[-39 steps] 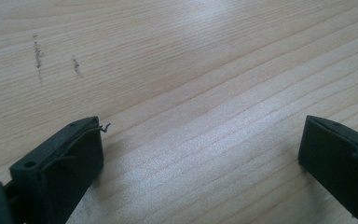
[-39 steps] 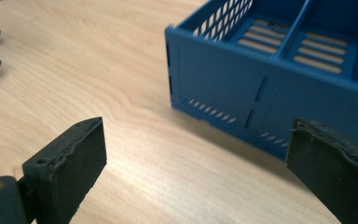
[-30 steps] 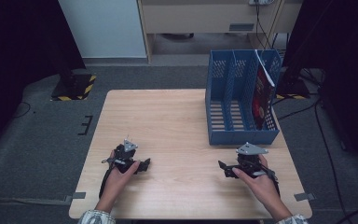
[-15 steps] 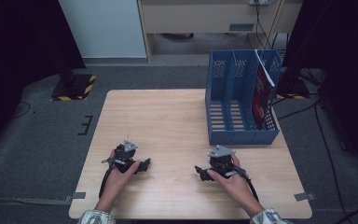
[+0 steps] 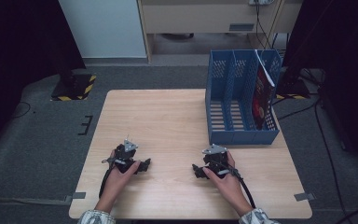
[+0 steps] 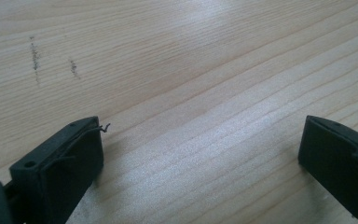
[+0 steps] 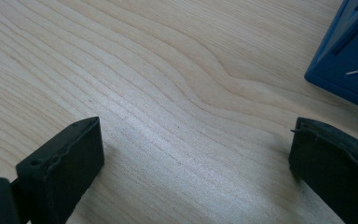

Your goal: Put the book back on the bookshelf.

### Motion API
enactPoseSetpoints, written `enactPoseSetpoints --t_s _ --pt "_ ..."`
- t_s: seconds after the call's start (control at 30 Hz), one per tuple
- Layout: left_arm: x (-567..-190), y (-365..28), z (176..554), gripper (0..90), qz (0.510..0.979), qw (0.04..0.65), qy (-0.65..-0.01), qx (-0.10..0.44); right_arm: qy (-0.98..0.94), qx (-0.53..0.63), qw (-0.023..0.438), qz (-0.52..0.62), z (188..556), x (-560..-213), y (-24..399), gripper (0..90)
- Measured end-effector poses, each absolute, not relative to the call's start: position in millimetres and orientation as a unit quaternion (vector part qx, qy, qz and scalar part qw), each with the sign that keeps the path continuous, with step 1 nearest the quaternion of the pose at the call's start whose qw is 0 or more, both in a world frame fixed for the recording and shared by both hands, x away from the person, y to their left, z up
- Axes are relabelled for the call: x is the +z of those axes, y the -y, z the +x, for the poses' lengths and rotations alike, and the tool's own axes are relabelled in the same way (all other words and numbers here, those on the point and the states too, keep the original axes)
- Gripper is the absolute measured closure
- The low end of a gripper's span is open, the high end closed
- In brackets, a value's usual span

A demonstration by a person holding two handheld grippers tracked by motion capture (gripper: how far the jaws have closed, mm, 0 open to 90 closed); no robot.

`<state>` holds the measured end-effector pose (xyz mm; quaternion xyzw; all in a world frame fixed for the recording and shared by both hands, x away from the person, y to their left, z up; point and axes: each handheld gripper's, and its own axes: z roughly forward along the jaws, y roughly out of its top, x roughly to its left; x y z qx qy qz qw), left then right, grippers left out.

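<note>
Wooden table (image 5: 168, 116) under both grippers, left (image 5: 142, 165) and right (image 5: 198, 170), fingers wide apart, empty, pointing inward.

The blue three-slot file rack (image 5: 242, 136) with a red book (image 5: 260, 93) blocks the table's (image 5: 168, 116) far right corner; the rest, left edge to rack, lies bare

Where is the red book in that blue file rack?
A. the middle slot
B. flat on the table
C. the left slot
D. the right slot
D: the red book stands upright in the rightmost slot of the blue file rack; the other two slots look empty.
</note>
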<state>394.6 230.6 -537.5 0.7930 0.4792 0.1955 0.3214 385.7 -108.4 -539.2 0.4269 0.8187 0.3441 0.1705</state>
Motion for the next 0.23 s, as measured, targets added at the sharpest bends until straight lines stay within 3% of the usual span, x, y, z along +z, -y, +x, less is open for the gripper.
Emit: enactPoseSetpoints --t_s 0.23 --pt "-537.5 -230.3 394.7 0.0 0.794 0.322 -0.478 0.195 -0.818 0.341 0.174 0.429 386.4 -539.6 109.0 1.9"
